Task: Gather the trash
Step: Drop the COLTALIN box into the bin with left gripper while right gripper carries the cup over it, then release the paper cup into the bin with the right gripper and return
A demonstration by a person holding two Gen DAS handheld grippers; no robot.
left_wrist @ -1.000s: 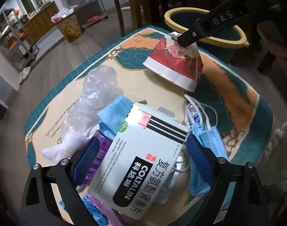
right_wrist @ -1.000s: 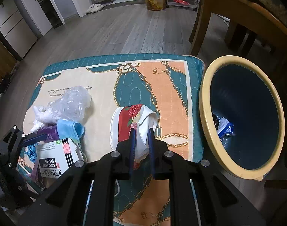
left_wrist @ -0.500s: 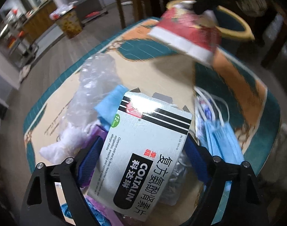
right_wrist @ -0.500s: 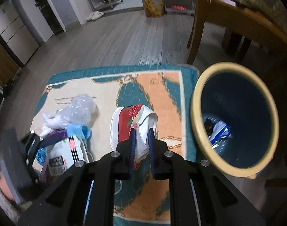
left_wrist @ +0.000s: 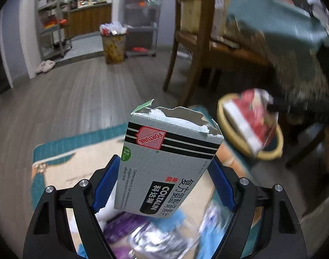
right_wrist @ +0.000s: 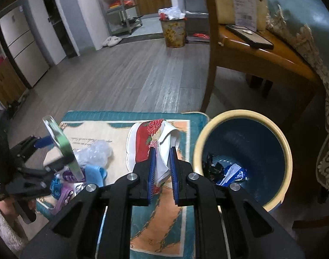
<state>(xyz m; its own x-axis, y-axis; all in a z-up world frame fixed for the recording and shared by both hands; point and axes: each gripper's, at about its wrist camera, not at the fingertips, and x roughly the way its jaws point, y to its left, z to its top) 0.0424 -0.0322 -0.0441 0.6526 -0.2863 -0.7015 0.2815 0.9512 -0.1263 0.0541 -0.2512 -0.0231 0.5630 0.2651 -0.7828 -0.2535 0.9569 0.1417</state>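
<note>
My left gripper (left_wrist: 164,181) is shut on a grey medicine box (left_wrist: 164,164) with a torn top and holds it above the mat. The box and the left gripper (right_wrist: 45,142) also show in the right wrist view, at the left. My right gripper (right_wrist: 162,168) is shut on a crushed red flowered paper cup (right_wrist: 151,142), held above the mat beside the yellow-rimmed blue trash bin (right_wrist: 242,120). In the left wrist view the cup (left_wrist: 248,120) hangs in front of the bin (left_wrist: 270,151). The bin holds several wrappers (right_wrist: 229,172).
The patterned mat (right_wrist: 121,133) carries a clear plastic bag (right_wrist: 93,153), a blue mask (right_wrist: 97,172) and purple and blue scraps (right_wrist: 63,185). A wooden chair (right_wrist: 240,49) stands behind the bin. A second, full bin (right_wrist: 173,32) stands far back.
My left gripper has lifted the medicine box off the trash pile and tilted up. My right gripper has raised the cup and carried it closer to the bin.
</note>
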